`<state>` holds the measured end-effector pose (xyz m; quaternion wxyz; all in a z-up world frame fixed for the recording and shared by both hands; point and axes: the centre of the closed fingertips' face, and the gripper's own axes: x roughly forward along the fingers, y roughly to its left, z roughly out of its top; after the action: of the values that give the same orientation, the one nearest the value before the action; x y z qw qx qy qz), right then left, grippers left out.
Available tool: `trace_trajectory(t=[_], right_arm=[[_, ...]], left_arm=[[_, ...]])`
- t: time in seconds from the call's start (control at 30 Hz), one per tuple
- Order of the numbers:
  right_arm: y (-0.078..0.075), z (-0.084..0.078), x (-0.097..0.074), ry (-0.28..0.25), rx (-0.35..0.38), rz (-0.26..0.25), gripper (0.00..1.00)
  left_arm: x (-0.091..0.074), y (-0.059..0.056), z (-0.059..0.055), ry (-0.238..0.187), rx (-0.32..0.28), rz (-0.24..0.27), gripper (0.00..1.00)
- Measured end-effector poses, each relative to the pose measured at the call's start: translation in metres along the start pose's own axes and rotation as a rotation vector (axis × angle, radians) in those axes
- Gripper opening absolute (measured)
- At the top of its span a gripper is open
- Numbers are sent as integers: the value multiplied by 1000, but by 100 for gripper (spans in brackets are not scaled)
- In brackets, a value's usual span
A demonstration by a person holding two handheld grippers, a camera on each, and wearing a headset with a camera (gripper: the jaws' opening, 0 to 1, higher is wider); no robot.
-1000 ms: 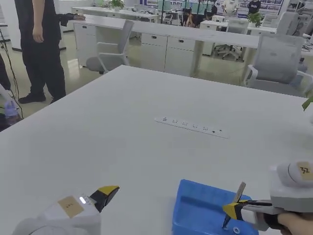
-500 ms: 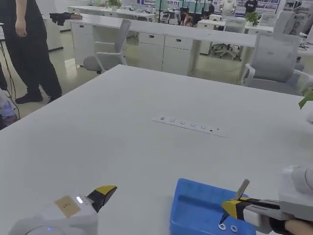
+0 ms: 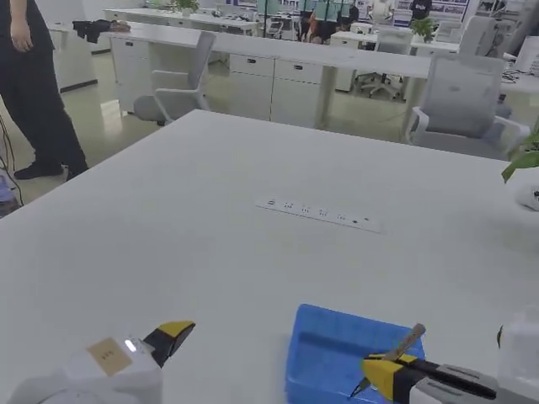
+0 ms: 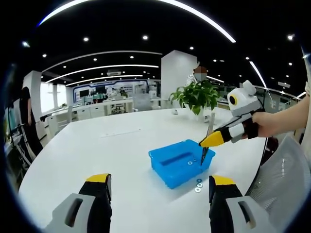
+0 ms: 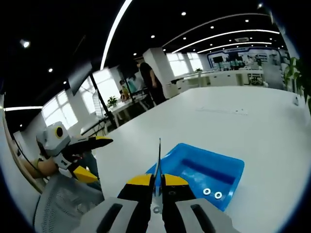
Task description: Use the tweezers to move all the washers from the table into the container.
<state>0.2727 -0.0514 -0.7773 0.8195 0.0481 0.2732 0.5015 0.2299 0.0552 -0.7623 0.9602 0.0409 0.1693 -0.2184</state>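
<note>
A blue container (image 3: 337,349) sits on the white table (image 3: 210,252) near me. My right gripper (image 3: 381,376) is shut on metal tweezers (image 3: 396,349), whose tip hangs over the container's near part. The right gripper view has the tweezers (image 5: 158,162) between the shut jaws and two washers (image 5: 212,193) against the container's (image 5: 194,170) blue floor. In the left gripper view the right gripper (image 4: 216,139) holds the tweezers (image 4: 206,145) tip-down over the container (image 4: 177,162), and two washers (image 4: 198,186) lie on the table by its near corner. My left gripper (image 4: 158,189) is open and holds nothing.
A strip of sockets (image 3: 318,213) lies across the middle of the table. A potted plant (image 4: 197,99) stands at the far right edge. Office chairs (image 3: 181,80) and desks stand beyond the table, and a person (image 3: 29,84) stands at the far left.
The right gripper has sunk toward the lower right of the head view and the tweezers lean flatter. The left gripper has barely moved. The person at the left has drifted further left.
</note>
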Motion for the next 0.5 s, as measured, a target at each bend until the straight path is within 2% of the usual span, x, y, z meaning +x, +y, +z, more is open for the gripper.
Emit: trace_trajectory(t=[0.17,0.27,0.5], right_arm=[[13,-23,14,41,12,23,3],[14,-32,20,67,-1,25,3],[7,-49,30,129,-78,-36,3]], left_arm=[[0,0,-1,5,2,2,84],[0,1,-1,5,-2,2,84],[-1,2,-2,8,3,6,83]])
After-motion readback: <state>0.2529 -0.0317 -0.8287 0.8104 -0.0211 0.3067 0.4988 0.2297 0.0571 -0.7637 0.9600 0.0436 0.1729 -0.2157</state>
